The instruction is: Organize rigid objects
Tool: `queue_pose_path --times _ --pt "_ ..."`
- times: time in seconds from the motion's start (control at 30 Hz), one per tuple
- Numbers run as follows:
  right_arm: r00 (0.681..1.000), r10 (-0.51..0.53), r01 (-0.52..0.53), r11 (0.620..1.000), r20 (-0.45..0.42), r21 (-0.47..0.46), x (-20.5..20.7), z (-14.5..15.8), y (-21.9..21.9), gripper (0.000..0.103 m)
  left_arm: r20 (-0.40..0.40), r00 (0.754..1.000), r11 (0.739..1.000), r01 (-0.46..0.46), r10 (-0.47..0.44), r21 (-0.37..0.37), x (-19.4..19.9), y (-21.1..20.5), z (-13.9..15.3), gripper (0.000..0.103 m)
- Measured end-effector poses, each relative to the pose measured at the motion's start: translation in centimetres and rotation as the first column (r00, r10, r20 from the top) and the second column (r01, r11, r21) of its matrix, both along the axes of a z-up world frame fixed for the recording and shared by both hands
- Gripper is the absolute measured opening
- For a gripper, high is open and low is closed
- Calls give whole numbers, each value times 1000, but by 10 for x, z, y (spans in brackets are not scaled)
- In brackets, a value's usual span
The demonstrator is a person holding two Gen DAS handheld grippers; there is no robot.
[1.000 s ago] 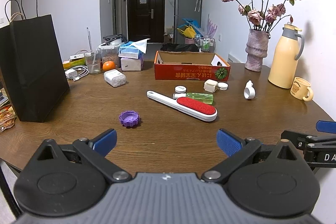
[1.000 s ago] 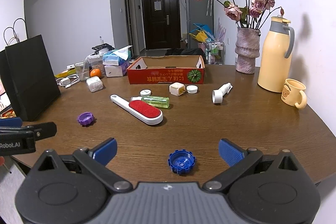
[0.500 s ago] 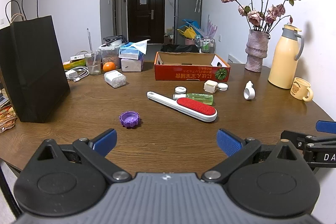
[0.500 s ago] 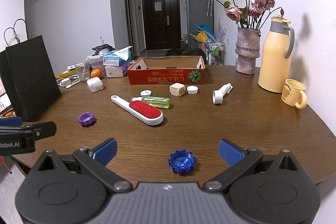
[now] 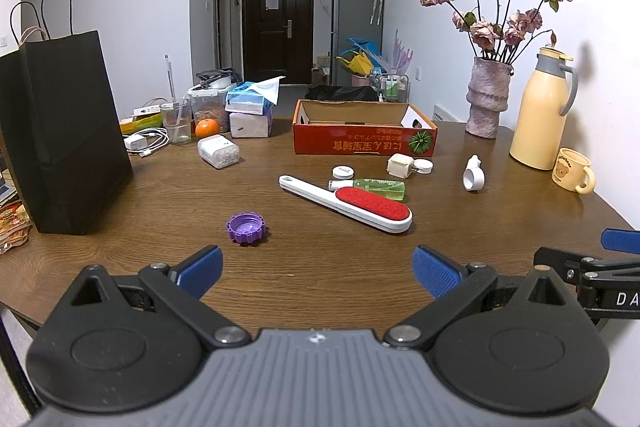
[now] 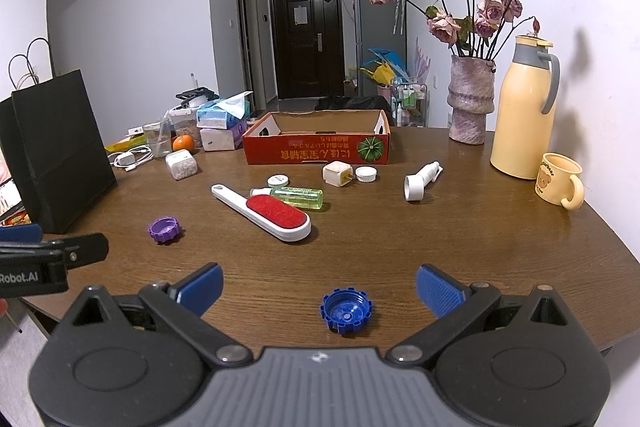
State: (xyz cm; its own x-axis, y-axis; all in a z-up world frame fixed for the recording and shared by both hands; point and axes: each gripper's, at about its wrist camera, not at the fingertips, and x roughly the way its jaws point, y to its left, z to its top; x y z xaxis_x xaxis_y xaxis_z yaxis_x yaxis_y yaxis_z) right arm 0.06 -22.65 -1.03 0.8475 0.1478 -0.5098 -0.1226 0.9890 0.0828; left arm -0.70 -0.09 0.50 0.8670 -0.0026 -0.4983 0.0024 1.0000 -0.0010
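Blue cap [image 6: 346, 313] lies between the open right gripper's [image 6: 319, 287] fingers.

The lint brush [image 6: 266, 209] lies before the box [image 6: 316, 143], bottle [image 6: 296, 195] between them.

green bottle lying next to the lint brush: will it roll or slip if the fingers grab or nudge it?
The green bottle lies on its side on the bare wooden table, so a sideways nudge would probably roll it. The lint brush close alongside may block rolling that way. Its glossy, clear plastic looks smooth, so a light pinch could slip.
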Motion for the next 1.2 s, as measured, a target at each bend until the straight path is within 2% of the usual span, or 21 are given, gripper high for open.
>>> queue_pose_path --times 0.83,1.2 --pt "1000 9 -9 1000 2 -10 3 -1 2 103 -12 1000 1000 -3 3 -15 1 -3 1 103" --pt "1000 7 -8 1000 -21 -30 18 -23 0 101 -49 999 1000 1 -2 -25 24 0 -27 103"
